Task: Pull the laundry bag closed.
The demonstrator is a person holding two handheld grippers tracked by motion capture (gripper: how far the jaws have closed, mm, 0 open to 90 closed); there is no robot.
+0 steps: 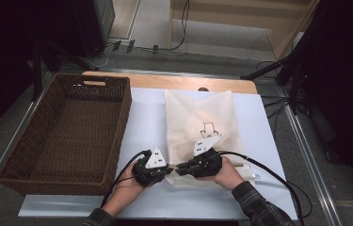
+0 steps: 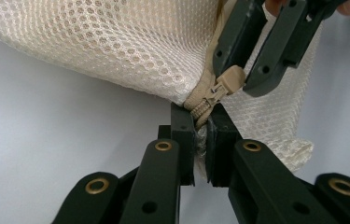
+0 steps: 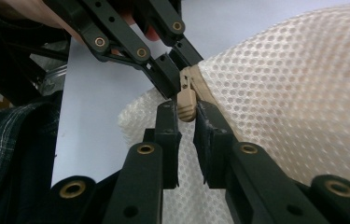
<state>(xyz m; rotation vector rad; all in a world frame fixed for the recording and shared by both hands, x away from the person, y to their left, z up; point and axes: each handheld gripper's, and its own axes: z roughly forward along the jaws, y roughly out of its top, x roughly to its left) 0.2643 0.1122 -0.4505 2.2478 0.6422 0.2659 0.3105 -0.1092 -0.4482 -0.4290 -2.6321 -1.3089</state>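
Two tools meet at one corner of the mesh laundry bag point(image 1: 201, 123), which lies flat on the white bench point(image 1: 141, 127), just right of the wicker basket point(image 1: 66, 136), the landmark for every place given below. Your left tool point(image 2: 201, 122) is pinching the zipper end point(image 2: 199, 112) at that corner, on the bag's side toward the basket; judge this an anchor, so the fabric will not bunch when the slider is drawn. Your right tool point(image 3: 187, 108) has its jaws nearly together around the beige zipper pull point(image 3: 186, 100), which sits between the pads; whether they press it yet cannot be told. The bag's long axis runs from your edge of the bench toward the far edge, parallel to the basket's long side. Its zipper runs along the near short edge, pointing away from the basket.
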